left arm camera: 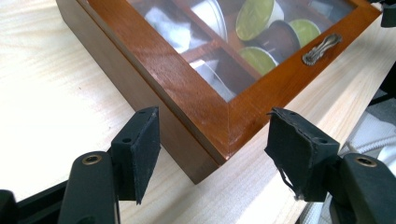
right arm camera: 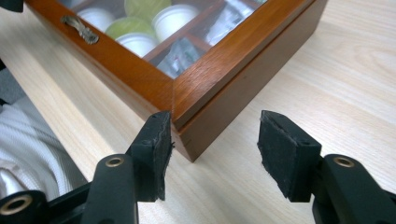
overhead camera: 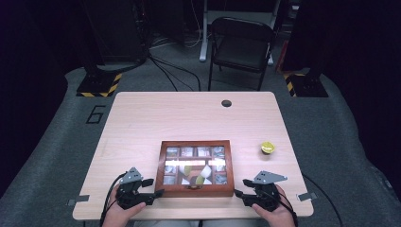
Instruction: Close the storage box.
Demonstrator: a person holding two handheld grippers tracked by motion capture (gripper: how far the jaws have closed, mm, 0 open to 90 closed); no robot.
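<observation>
Wooden box (overhead camera: 196,191) corners between both open grippers.

Glare on the glass lid of your wooden box (overhead camera: 196,168) washes out several compartments in the high view. In both gripper views the box runs off the top edge. The yellow-green thing (overhead camera: 267,148) on the table (overhead camera: 142,118) is too small to identify.
</observation>
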